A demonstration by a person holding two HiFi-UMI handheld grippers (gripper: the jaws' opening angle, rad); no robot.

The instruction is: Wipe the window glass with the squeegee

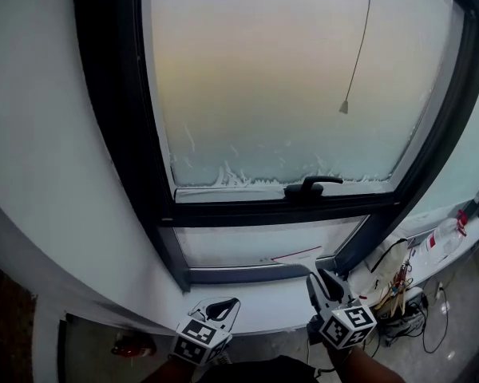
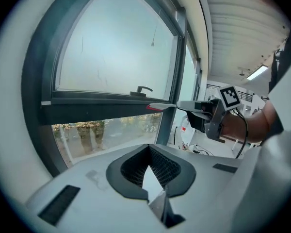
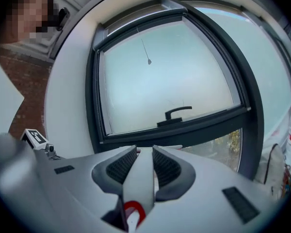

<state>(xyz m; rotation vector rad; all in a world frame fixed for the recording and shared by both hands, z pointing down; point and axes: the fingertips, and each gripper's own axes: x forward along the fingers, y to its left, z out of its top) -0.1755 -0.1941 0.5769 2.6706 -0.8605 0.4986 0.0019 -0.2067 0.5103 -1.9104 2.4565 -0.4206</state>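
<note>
Right gripper view: shows the squeegee [image 3: 138, 183], white-handled with a red ring, clenched between the jaws of the right gripper [image 3: 144, 152] and running out past their tips. Ahead of and above those jaws, the hazy window glass [image 3: 169, 76], with the window handle [image 3: 177, 113] at its lower edge. Apparently not yet on the pane, and held low, near the sill.

To wipe well: probably best to lift the right gripper to the top of the glass, lay the blade flat, and draw down in 1 steady stroke. Worth steering around the window handle and the hanging cord [image 1: 344, 107].

Head view alone reveals streaky residue [image 1: 239, 178] along the bottom of the glass, and the left gripper [image 1: 219, 308] well to the left of the right one. Left gripper view alone gives a side look at the squeegee jutting from the right gripper toward the frame. Also confirms its own jaws parted, with nothing between them.
</note>
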